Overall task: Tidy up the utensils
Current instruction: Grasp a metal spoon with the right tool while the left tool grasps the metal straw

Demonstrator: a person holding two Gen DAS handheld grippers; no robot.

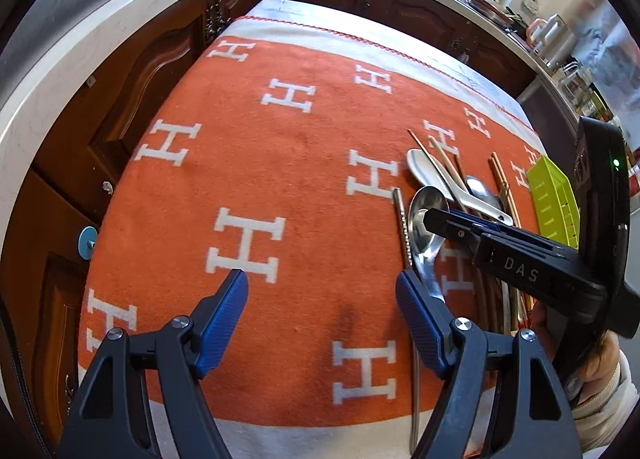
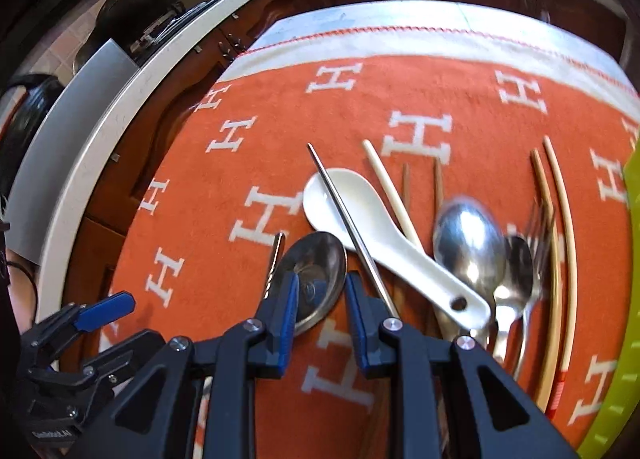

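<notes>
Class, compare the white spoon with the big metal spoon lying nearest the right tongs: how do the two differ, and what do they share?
The white spoon looks matte and ceramic; the metal spoon is shiny and reflective. The white spoon has a short, thick handle with a hole at its end; the metal spoon has a long, slim one. A thin metal chopstick crosses the white spoon, not the metal one. Both lie bowl-up on the orange cloth.
</notes>
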